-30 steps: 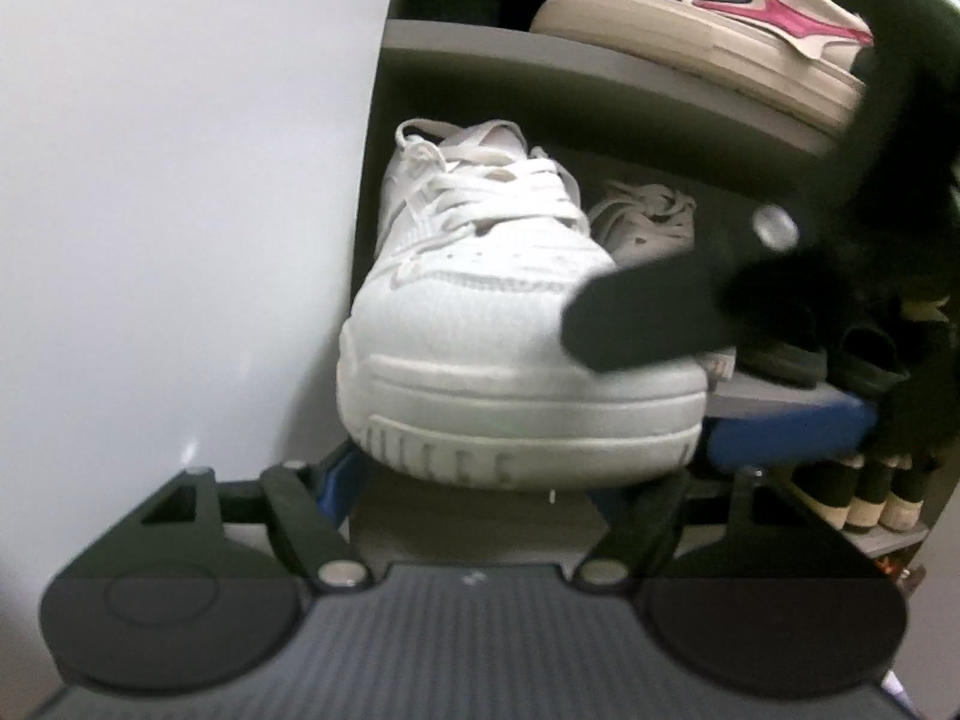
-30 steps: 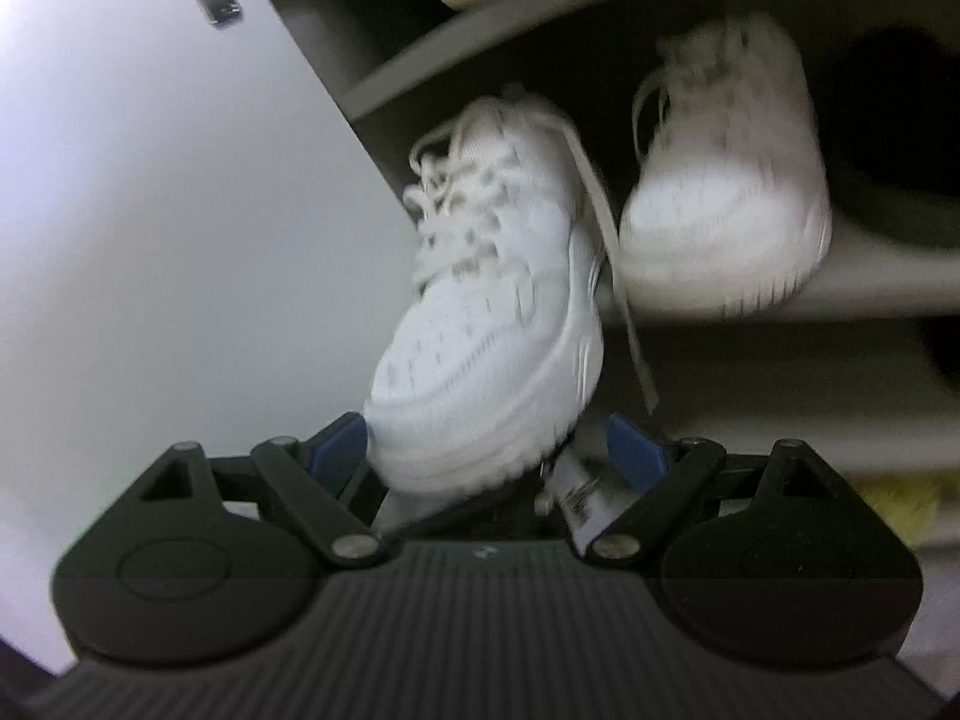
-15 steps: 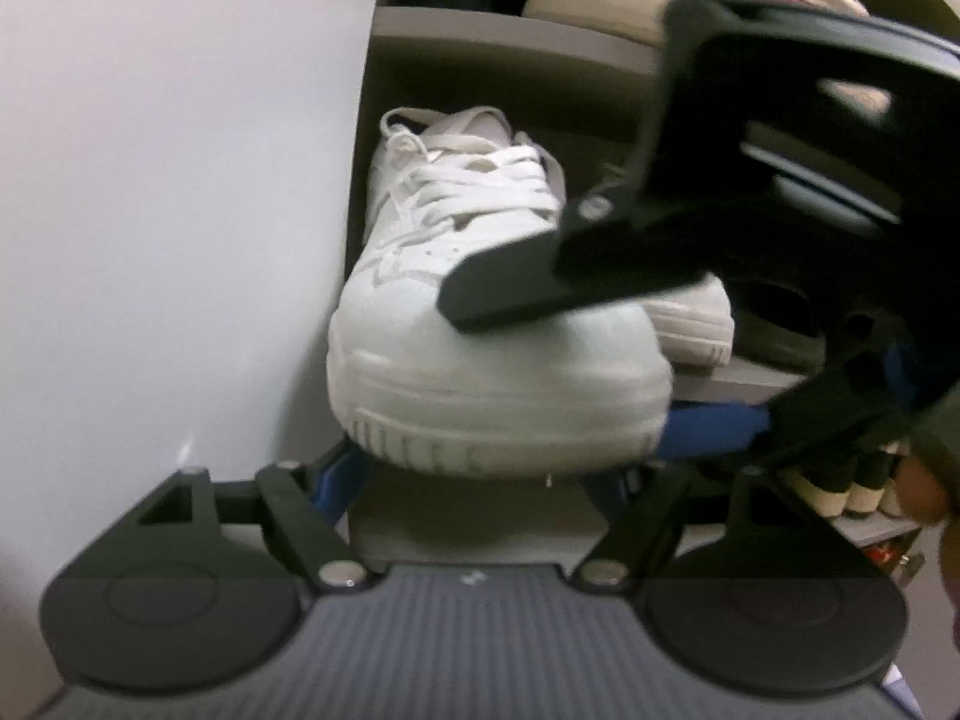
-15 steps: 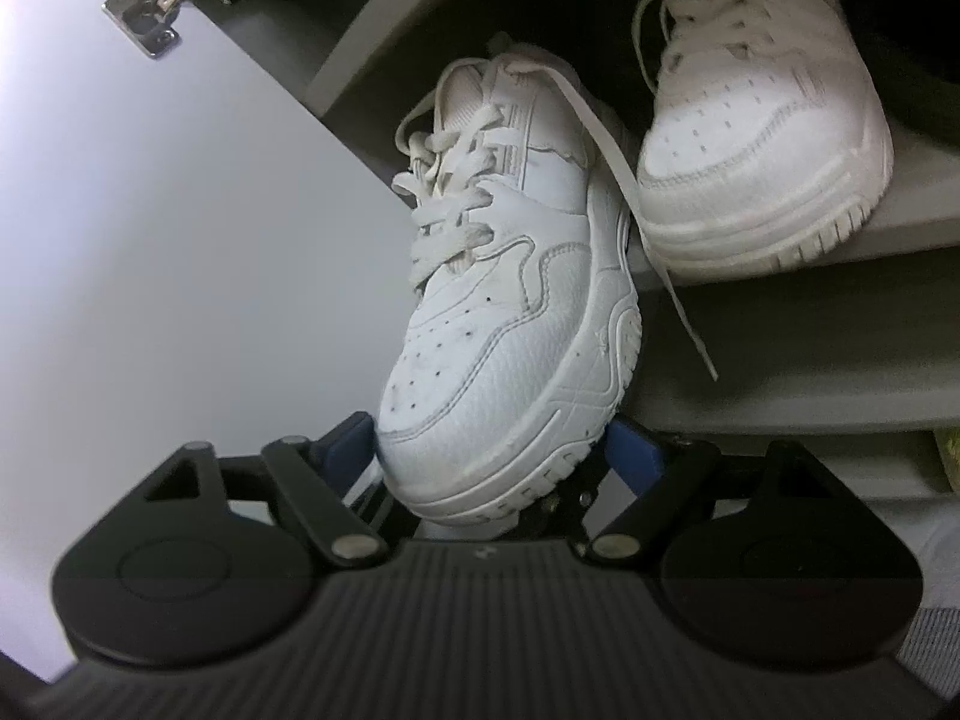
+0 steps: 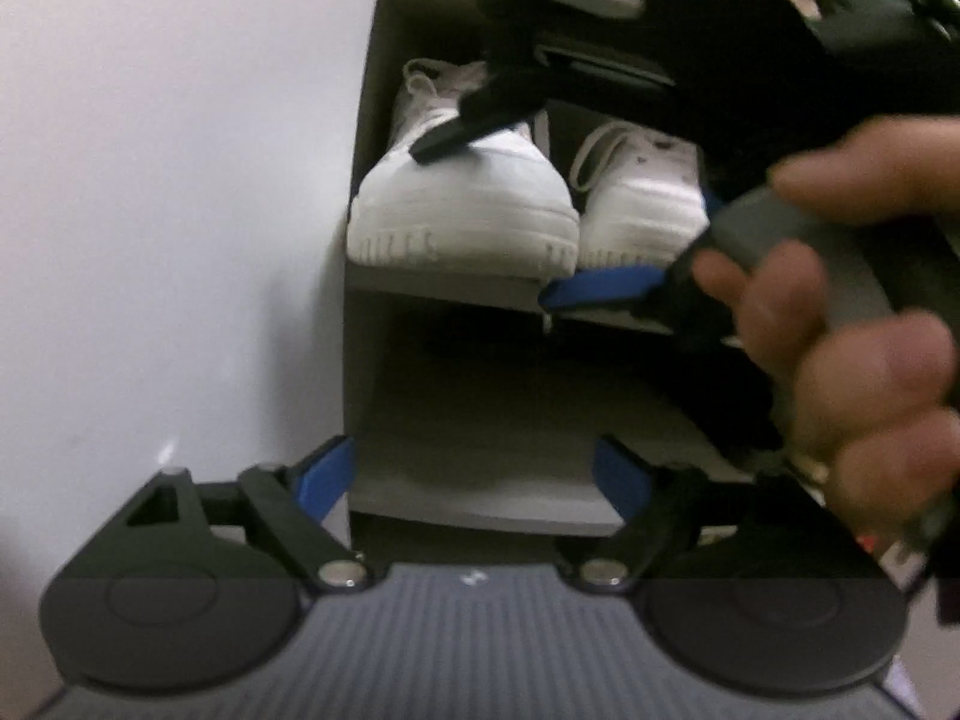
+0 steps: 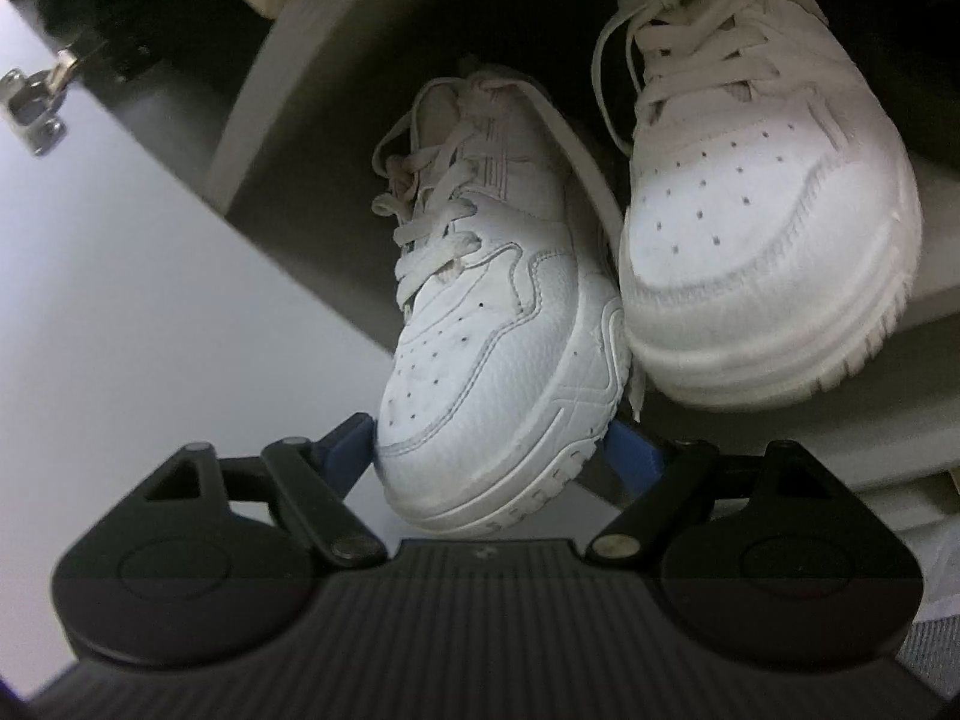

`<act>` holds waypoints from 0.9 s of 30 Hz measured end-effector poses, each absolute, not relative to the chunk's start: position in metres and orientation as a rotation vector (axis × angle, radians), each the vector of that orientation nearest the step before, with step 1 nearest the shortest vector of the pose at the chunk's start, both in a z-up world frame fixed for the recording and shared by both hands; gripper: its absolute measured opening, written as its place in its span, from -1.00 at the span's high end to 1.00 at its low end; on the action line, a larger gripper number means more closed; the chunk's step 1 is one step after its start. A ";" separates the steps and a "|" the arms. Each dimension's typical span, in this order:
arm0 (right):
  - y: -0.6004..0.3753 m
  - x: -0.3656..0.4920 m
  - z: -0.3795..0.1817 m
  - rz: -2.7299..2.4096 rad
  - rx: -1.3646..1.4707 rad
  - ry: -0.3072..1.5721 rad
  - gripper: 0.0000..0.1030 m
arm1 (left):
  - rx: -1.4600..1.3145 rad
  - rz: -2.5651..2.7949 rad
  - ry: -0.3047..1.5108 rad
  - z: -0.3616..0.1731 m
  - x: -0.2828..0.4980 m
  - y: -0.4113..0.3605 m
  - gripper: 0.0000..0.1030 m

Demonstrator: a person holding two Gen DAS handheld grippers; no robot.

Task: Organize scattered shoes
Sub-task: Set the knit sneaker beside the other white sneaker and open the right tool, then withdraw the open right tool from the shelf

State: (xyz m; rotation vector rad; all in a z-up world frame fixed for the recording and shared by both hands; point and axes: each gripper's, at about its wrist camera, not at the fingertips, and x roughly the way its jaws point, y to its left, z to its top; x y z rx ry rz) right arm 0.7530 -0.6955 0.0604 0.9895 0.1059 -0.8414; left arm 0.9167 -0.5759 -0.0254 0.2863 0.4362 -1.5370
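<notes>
Across the right of the left wrist view, your hand (image 5: 840, 312) wrapped the right gripper's handle, angling that tool up-left toward the shelf (image 5: 456, 288). Your right gripper (image 6: 489, 444) clasped the white sneaker's (image 6: 492, 360) toe beside its mate (image 6: 762, 276), at frame centre. Your left gripper (image 5: 474, 474) was opening, its jaws wide with nothing between them, low in its frame.

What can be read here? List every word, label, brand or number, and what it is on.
None legible.
Pale mark on the left gripper: too small to read.
Same mark on the right gripper: too small.
White sneaker in the right jaws and its mate: no brand readable.
</notes>
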 end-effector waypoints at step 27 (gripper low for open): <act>-0.615 0.710 0.085 -1.200 0.376 0.116 -0.69 | 0.237 -1.487 0.503 -0.037 0.909 -0.588 -0.92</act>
